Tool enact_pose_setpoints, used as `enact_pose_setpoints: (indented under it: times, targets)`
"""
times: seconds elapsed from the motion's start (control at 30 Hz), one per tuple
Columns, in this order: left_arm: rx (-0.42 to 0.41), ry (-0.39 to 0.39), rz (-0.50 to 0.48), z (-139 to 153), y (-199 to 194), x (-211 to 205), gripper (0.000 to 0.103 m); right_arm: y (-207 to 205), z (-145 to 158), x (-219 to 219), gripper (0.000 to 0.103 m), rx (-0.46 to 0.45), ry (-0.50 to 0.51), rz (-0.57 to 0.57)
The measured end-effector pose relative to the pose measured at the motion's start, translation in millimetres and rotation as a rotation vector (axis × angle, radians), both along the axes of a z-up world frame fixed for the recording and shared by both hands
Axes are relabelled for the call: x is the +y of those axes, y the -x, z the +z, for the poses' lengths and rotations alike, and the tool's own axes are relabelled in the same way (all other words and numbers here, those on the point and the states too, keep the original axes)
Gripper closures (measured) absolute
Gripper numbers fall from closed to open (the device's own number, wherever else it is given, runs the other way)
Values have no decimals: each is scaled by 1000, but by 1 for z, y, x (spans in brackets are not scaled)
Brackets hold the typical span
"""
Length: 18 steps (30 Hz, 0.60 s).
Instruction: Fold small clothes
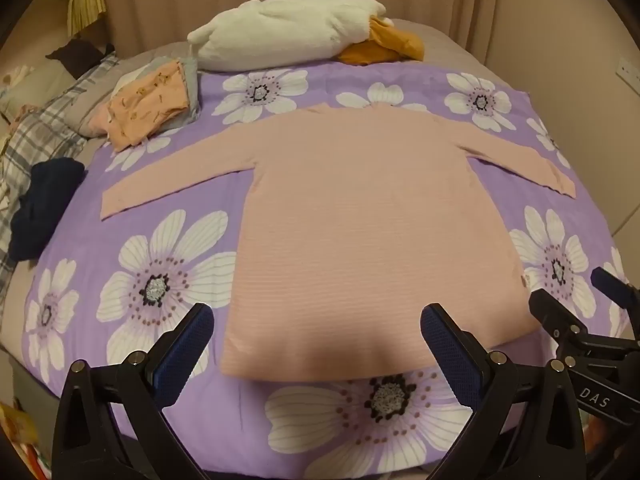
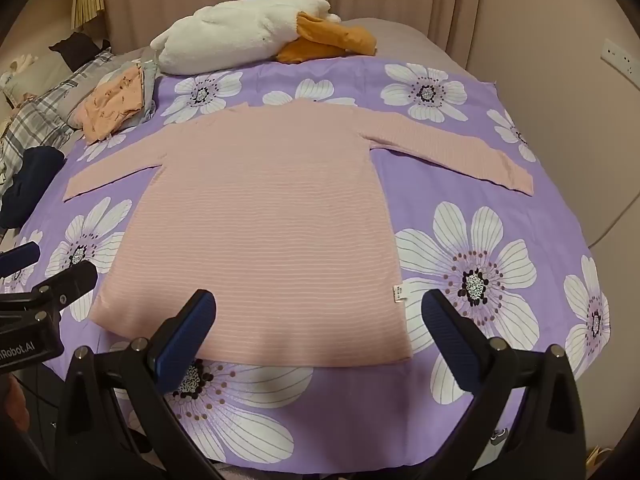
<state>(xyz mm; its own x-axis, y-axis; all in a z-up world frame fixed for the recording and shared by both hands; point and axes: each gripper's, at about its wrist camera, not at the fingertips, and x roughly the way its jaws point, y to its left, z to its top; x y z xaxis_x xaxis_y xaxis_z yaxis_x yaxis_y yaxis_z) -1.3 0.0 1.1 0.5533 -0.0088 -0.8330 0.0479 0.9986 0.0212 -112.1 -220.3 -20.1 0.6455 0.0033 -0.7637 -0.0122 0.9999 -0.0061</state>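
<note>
A pink long-sleeved striped top (image 1: 360,216) (image 2: 264,216) lies flat on the purple flowered sheet (image 1: 168,240) (image 2: 460,208), both sleeves spread out to the sides, hem toward me. My left gripper (image 1: 316,340) is open and empty, hovering above the hem's left half. My right gripper (image 2: 318,324) is open and empty above the hem's right half, near a small white label (image 2: 399,294). Each gripper shows at the other view's edge.
A stack of folded orange and grey clothes (image 1: 152,104) (image 2: 116,100) sits at the back left. A dark navy garment (image 1: 44,204) lies at the left edge. A white and orange plush toy (image 1: 296,36) (image 2: 256,40) lies at the back. Curtains hang behind.
</note>
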Motion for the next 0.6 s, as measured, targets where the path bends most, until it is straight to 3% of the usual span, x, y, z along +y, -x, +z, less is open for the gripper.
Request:
enact_pose_setpoints:
  times: [0.6]
  targets:
    - [0,8,-1,-2,1,3,1,1,1,-1,0,1,-7,2]
